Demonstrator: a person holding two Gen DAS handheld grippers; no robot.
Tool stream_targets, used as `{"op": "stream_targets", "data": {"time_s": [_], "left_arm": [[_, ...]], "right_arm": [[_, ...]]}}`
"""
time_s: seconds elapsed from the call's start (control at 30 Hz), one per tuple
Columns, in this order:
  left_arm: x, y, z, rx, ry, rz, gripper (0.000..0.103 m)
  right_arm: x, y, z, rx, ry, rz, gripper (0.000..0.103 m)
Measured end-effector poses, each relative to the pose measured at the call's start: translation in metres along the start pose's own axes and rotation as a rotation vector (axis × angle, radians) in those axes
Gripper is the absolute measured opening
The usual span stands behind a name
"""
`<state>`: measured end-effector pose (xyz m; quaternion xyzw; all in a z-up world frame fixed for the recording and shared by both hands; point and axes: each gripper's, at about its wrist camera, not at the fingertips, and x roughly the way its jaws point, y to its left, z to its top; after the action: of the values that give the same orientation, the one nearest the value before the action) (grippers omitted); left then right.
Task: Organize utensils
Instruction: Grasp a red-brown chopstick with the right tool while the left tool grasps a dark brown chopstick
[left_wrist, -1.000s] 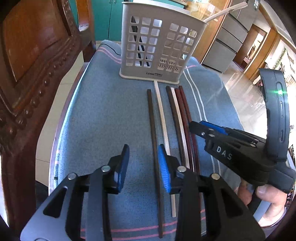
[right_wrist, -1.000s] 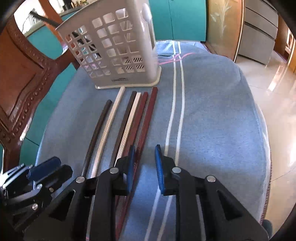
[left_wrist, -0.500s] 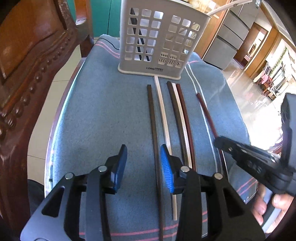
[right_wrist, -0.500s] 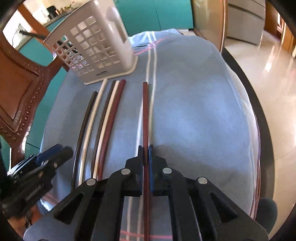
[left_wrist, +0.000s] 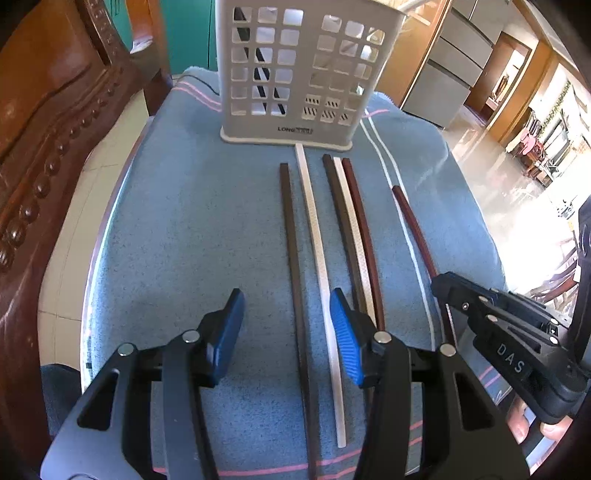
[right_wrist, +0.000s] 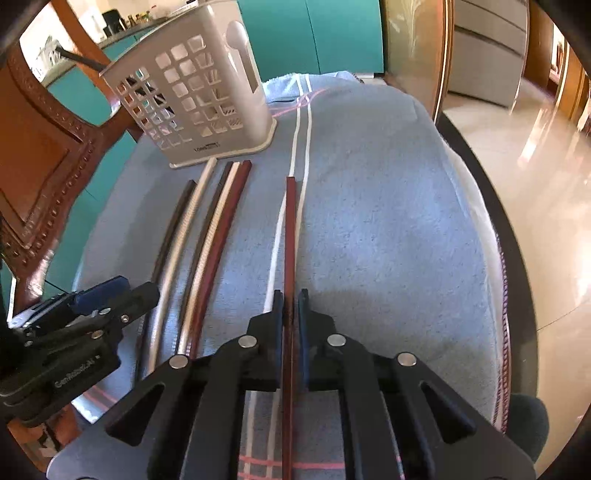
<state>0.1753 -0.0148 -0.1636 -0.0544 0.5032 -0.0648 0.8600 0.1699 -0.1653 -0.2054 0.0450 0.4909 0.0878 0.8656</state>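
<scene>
Utensil caddy (left_wrist: 306, 74): base rim printed "LONG…", the rest of the word too small to read. Right claw (left_wrist: 441, 286), to the right of the caddy in the left wrist view: body lettered "DAS". Left claw (right_wrist: 142, 291), below and left of the caddy in the right wrist view: body lettered "GenRobot.AI".

A holder (left_wrist: 306, 70) stands on a cloth (left_wrist: 184, 229) at the top centre of the left wrist view. Below it four sticks (left_wrist: 325, 236) lie side by side on the cloth, running down the frame. To their right, well apart, lies a fifth stick (left_wrist: 413, 229), its lower end between the jaws of the right gripper (right_wrist: 290, 295). A chair (left_wrist: 44, 129) fills the left edge.
</scene>
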Motion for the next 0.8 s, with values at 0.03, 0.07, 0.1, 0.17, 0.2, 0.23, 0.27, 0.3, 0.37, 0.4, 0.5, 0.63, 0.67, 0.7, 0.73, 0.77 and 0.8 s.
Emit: {"op": "stream_targets", "data": {"time_s": [0.03,0.07,0.1,0.17,0.2,0.23,0.27,0.3,0.37,0.4,0.5,0.63,0.67,0.7,0.73,0.77,0.8], "left_arm": [[0.0014,0.0008,-0.0005,-0.002,0.005,0.002,0.049],[0.0024,0.0018,-0.0008,-0.004,0.007,0.003,0.049],[0.0030,0.0026,-0.0013,-0.005,0.005,0.004,0.050],[0.0039,0.0027,-0.0024,-0.005,0.003,0.007,0.050],[0.0041,0.0033,-0.0028,-0.001,0.003,0.009,0.050],[0.0046,0.0031,-0.0029,0.003,0.001,0.014,0.050],[0.0053,0.0032,-0.0028,0.006,-0.002,0.022,0.050],[0.0055,0.0031,-0.0034,0.008,-0.004,0.030,0.050],[0.0060,0.0026,-0.0032,0.017,-0.002,0.046,0.048],[0.0070,0.0005,-0.0036,0.037,-0.001,0.061,0.048],[0.0071,-0.0028,-0.0057,0.065,-0.003,0.085,0.043],[0.0033,0.0012,-0.0060,0.057,-0.005,0.083,0.022],[0.0029,0.0023,-0.0060,0.055,-0.005,0.081,0.017],[0.0023,0.0037,-0.0064,0.054,-0.006,0.080,0.012],[0.0016,0.0045,-0.0073,0.058,-0.008,0.082,0.010],[0.0008,0.0049,-0.0085,0.065,-0.010,0.084,0.008],[0.0002,0.0050,-0.0094,0.068,-0.012,0.084,0.007]], "right_arm": [[0.0001,0.0005,0.0000,-0.003,-0.001,-0.004,0.010],[0.0002,0.0008,0.0004,-0.004,-0.001,-0.005,0.011],[0.0001,0.0004,0.0004,-0.004,-0.002,-0.005,0.011],[-0.0001,-0.0002,0.0001,0.000,-0.004,0.000,0.012],[-0.0001,-0.0004,0.0001,0.002,-0.005,0.003,0.012],[-0.0001,-0.0001,0.0000,0.002,-0.006,0.005,0.013],[-0.0003,0.0000,-0.0003,0.000,-0.009,0.007,0.014],[-0.0002,0.0008,-0.0006,-0.002,-0.010,0.007,0.015],[-0.0001,0.0021,-0.0012,-0.010,-0.017,0.003,0.016],[-0.0002,0.0025,-0.0018,-0.012,-0.020,0.002,0.016],[0.0002,0.0027,-0.0029,-0.012,-0.033,0.002,0.016],[0.0002,0.0003,-0.0034,0.011,-0.038,0.013,0.016],[0.0001,-0.0007,-0.0036,0.019,-0.041,0.015,0.015],[0.0001,-0.0012,-0.0038,0.024,-0.043,0.013,0.014],[-0.0001,-0.0027,-0.0043,0.032,-0.047,0.011,0.011],[-0.0003,-0.0046,-0.0046,0.045,-0.049,0.014,0.008],[-0.0009,-0.0069,-0.0050,0.056,-0.048,0.017,0.007]]}}
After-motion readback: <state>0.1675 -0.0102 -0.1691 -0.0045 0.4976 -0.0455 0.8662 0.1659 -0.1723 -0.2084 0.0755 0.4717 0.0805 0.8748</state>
